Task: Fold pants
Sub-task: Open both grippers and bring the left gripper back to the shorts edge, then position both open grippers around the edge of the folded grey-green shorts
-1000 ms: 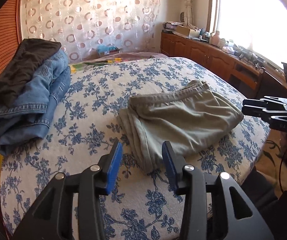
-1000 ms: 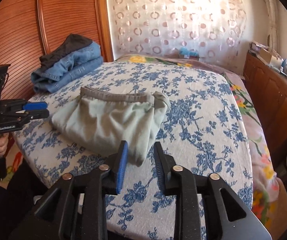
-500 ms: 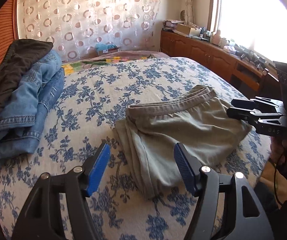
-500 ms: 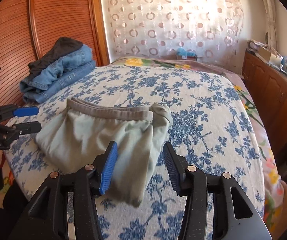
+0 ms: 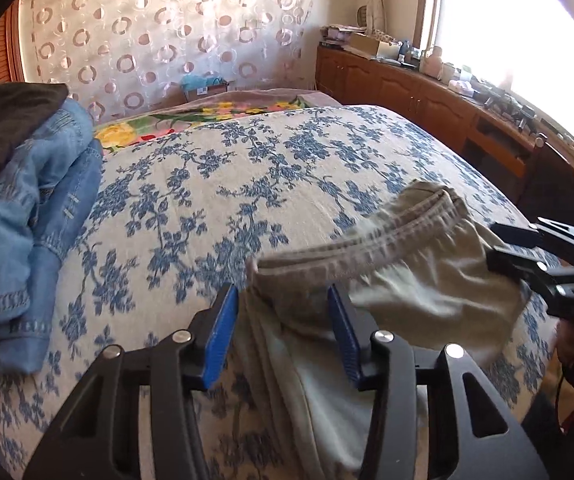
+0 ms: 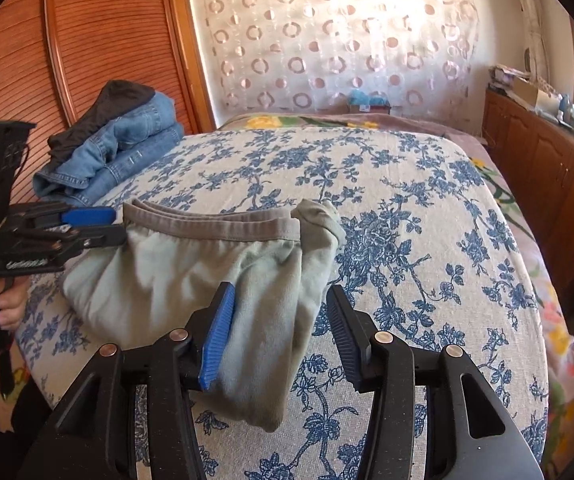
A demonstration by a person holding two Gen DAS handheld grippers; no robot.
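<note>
I am hovering both grippers, left gripper [image 5: 283, 332] just closing and right gripper [image 6: 281, 334] just opening, jaws apart, unclamped, astride the folded grey-green cotton pants [image 6: 191, 276] on the blue-flowered bedspread [image 6: 407, 216].

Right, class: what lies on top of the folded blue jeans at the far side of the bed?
A dark, crumpled garment lies on the blue jeans, covering part of their top. What kind of garment it is cannot be told, and the bedspread under the stack is hidden.
</note>
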